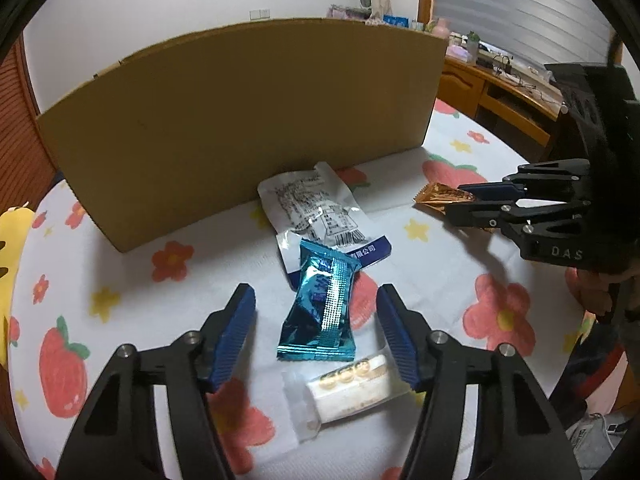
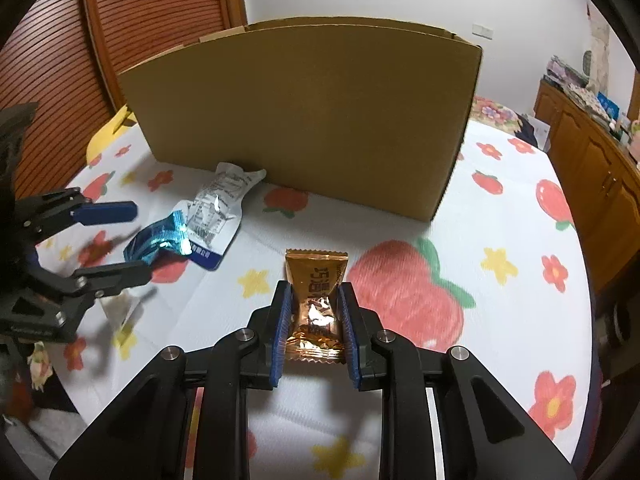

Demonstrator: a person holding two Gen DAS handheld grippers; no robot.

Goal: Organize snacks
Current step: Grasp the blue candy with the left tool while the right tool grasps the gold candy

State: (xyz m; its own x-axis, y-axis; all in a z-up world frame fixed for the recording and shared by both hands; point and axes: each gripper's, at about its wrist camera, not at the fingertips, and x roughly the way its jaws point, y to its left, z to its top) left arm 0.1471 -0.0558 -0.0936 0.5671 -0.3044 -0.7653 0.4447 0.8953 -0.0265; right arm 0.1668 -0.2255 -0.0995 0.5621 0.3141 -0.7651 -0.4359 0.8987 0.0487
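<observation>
Orange snack packet (image 2: 316, 300) between right hand-held gripper (image 2: 315, 308) pads

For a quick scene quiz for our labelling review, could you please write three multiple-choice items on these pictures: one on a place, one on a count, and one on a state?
1. Where does the blue packet lie?
A. Inside the cardboard box
B. Partly on the white pouch
C. On the floor

2. How many snack packets lie between the left gripper's fingers?
A. One
B. Two
C. Four

3. What is the right gripper doing?
A. Closed on the orange packet
B. Open, empty
C. Holding the box

Answers: 1 B, its top overlaps the pouch; 2 B, blue packet and clear-wrapped snack; 3 A, pads press its sides.
</observation>
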